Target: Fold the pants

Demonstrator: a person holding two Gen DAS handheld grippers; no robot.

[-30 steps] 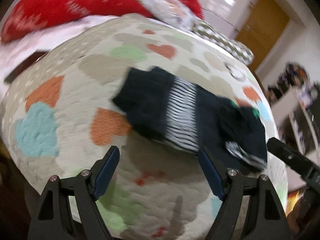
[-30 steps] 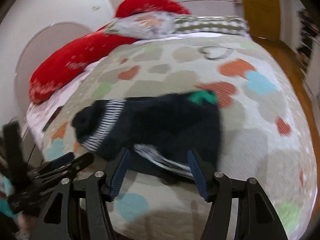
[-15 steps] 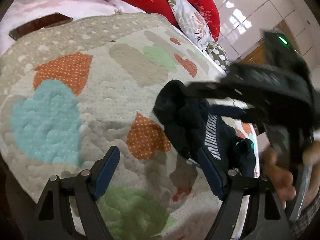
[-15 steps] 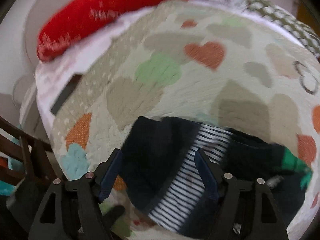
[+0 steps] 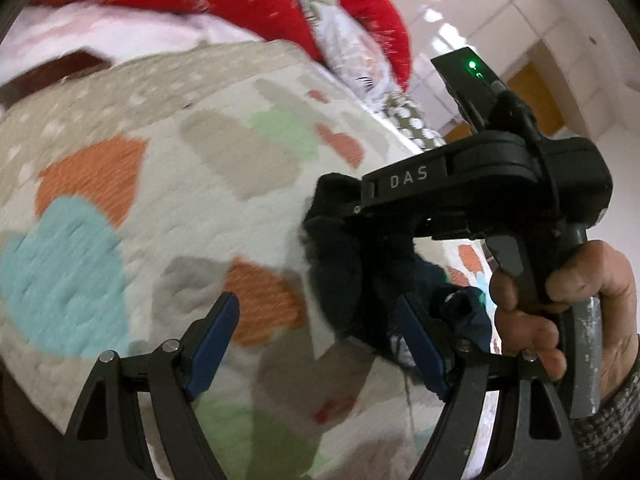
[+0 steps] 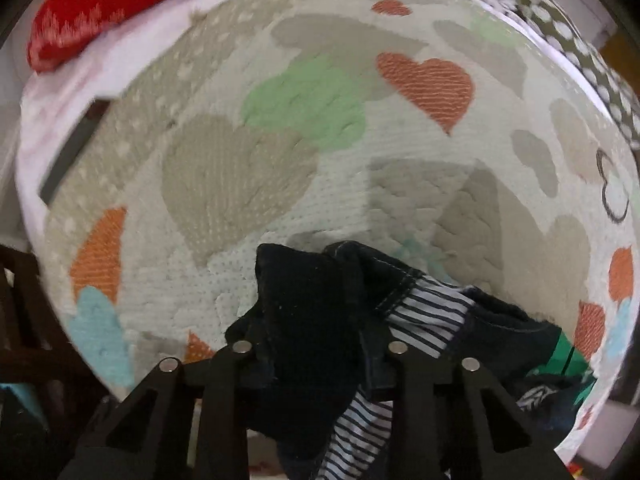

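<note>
Now the right tool (image 6: 316,350) has just closed on the bunched pants (image 6: 304,312) on the bed (image 6: 304,92); the left tool (image 5: 316,336) gapes empty. Gripping several layers could drag everything into a tangle.

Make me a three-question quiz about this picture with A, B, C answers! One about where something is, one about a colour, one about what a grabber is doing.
1. Where do the pants lie?
A. on the heart quilt
B. on a chair
C. on the floor

2. What colour is the pillow beyond the quilt?
A. blue
B. red
C. yellow

3. What is the right gripper doing?
A. hanging open in the air
B. holding a pillow
C. pinching the pants

Answers: 1 A, the dark cloth rests on the quilt. 2 B, it is bright red. 3 C, its jaws have just been closing and the cloth bunches between them.
</note>
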